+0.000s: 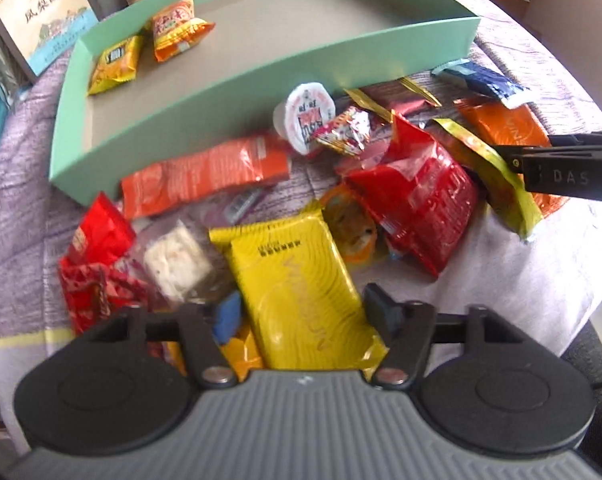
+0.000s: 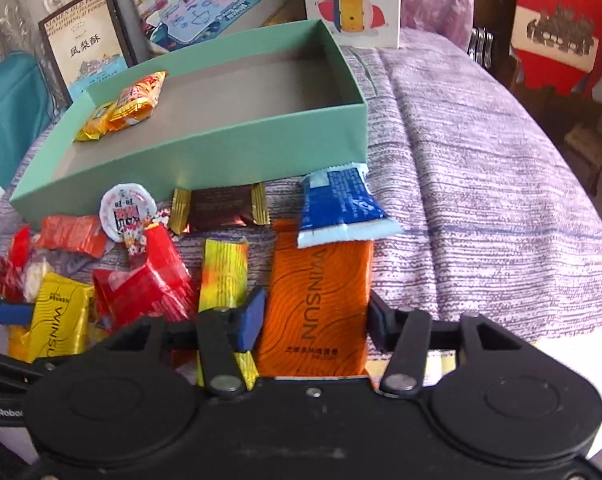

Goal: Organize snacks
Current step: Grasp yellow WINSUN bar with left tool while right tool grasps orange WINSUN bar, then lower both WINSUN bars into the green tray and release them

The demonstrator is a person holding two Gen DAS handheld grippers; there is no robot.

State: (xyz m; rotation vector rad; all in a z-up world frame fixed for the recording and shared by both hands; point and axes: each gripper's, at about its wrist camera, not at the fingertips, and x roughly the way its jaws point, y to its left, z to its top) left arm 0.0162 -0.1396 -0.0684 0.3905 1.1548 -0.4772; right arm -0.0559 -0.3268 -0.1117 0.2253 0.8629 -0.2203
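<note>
- The snacks lie in a loose heap on a purple woven cloth (image 2: 481,184), filling the lower left of the right wrist view and the middle of the left wrist view.
- A yellow packet (image 1: 297,292) sits low in the centre of the left wrist view, between the fingers of the left gripper (image 1: 301,312); the blue pad on its left and the black one on its right stand at the packet's two long edges, closed against it as far as the blur allows.
- An orange packet (image 2: 317,304) lies at bottom centre of the right wrist view, flanked by the right gripper (image 2: 315,316); both pads meet its sides in a grip.
- A blue sachet (image 2: 341,208) overlaps the orange packet's upper end.
- A brown wrapper with gold ends (image 2: 221,210) lies just left of the sachet, beside a round white jelly cup (image 2: 127,212).
- Red packets (image 1: 417,196) crowd the middle of the heap.
- A mint-green shallow box (image 2: 229,152) lies above the heap, touching it; two small orange-yellow packs (image 1: 149,44) rest in its upper left corner.
- Printed cartons (image 2: 85,52) stand behind the box at the top of the frame.
</note>
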